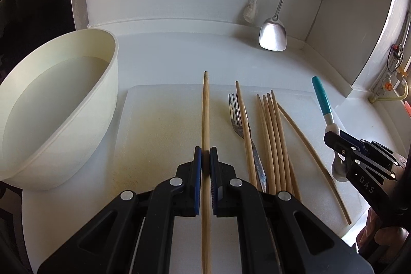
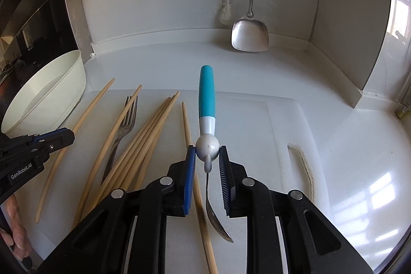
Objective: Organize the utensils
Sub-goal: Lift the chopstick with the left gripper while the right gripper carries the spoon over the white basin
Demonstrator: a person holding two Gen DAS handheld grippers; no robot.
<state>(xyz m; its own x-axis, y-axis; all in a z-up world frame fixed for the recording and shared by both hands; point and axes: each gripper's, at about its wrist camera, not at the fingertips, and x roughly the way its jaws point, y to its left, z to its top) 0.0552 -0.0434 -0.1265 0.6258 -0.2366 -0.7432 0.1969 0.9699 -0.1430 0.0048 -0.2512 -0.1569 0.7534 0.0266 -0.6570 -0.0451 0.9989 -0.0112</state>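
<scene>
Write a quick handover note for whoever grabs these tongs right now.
Left tongs: shut on one chopstick, over the cutting board.
Right tongs: shut on the blue-handled spoon, held above the board.
Lying on the board: fork, chopstick bundle, one stray chopstick.
Bowl at left holds no utensils.
Done: nothing visibly sorted. Left: group everything.

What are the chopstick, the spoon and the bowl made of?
Chopstick: looks like bamboo or wood, tan, matte, faint grain.
Spoon: glossy teal-and-white handle, likely plastic; grey reflective bowl end, likely steel.
Bowl: cream, smooth, dull sheen, probably plastic, possibly ceramic.
</scene>
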